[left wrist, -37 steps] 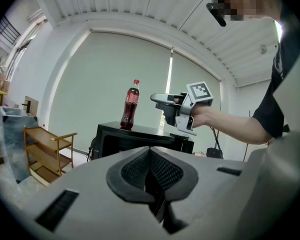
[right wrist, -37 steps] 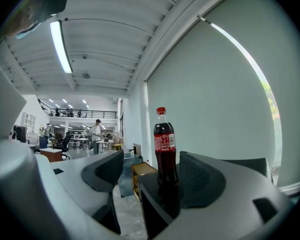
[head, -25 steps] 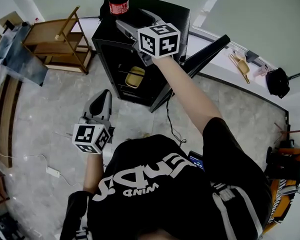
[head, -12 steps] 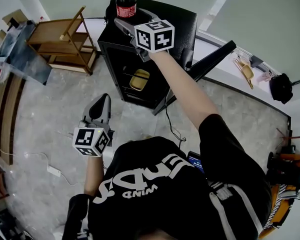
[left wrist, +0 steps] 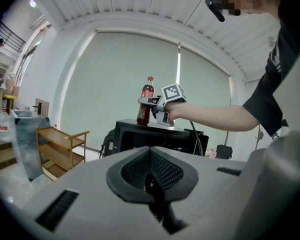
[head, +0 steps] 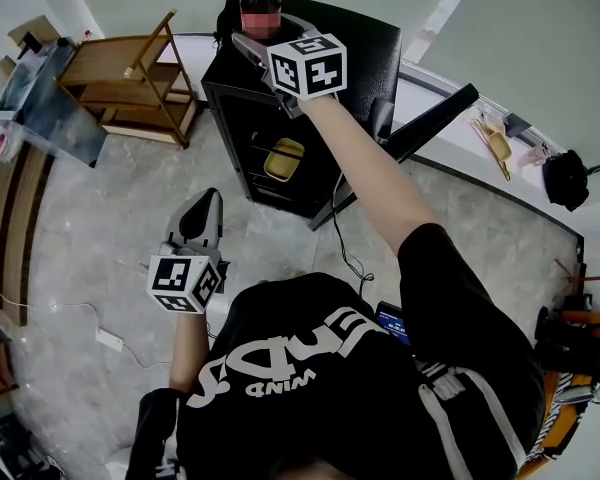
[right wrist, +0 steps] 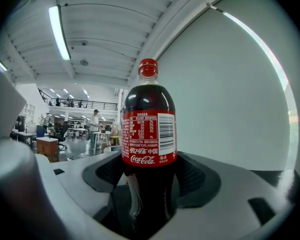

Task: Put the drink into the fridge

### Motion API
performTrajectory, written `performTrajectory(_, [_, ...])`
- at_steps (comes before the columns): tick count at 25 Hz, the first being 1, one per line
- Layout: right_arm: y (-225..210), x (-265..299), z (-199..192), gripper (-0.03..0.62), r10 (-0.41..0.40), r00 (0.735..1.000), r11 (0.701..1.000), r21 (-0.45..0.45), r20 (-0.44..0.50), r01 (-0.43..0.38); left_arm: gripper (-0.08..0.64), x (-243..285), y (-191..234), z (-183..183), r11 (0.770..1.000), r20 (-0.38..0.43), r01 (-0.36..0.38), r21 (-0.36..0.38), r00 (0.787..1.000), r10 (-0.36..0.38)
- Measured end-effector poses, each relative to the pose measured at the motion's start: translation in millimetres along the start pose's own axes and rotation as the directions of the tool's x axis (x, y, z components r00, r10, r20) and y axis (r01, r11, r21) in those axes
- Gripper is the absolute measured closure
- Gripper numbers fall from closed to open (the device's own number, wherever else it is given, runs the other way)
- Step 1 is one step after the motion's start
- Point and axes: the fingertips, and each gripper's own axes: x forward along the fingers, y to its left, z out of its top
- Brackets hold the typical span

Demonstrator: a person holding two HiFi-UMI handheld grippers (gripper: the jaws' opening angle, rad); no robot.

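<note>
A cola bottle with a red cap and red label stands at the top of the black fridge. My right gripper reaches over the fridge top and is shut on the bottle's lower body. In the right gripper view the bottle fills the gap between the jaws of the right gripper. The fridge door hangs open to the right. My left gripper hangs low over the floor, shut and holding nothing. The left gripper points at the fridge and the bottle.
A yellow container lies on a shelf inside the fridge. A wooden shelf rack stands left of the fridge. A power strip and a cable lie on the tiled floor. A dark bag sits at the far right.
My right gripper has moved forward, and its fingers now flank and hold the bottle. The left gripper has stayed where it was.
</note>
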Motion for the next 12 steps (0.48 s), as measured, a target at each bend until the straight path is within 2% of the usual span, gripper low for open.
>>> performTrajectory(12, [8.9, -13.9, -1.9, 0.265, -0.013, 1.0, 0.998, -0.056, -0.029, 0.011, 0.552, -5.2, 0.8, -0.9, 1.0, -0.003, 0.004, -0.005, 1.0, -0.004])
